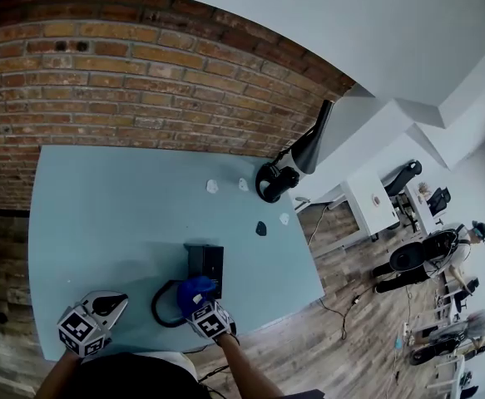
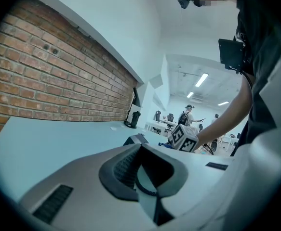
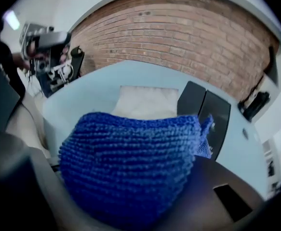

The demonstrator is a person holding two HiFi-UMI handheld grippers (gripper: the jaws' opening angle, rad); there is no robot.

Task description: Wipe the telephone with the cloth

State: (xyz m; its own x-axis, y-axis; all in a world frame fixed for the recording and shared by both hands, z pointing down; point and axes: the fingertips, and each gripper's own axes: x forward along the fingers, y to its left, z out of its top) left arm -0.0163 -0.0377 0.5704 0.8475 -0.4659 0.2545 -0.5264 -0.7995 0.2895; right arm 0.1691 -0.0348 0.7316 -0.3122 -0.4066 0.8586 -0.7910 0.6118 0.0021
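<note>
At the near edge of the light blue tabletop point(image 1: 101, 214), the right gripper point(image 1: 200, 299) clenches the blue cloth point(image 1: 192, 288) at the near end of the black telephone point(image 1: 205, 261). The left gripper point(image 1: 117, 301) sits well to its left, jaws together, holding nothing.

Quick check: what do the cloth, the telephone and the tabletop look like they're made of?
Cloth: blue knitted or looped textile, maybe microfibre or yarn; ribbed rows of loops show. Telephone: probably black plastic, smooth with a slight sheen. Tabletop: pale blue, matte and even, perhaps laminate or paint; what lies under the surface cannot be told.
</note>
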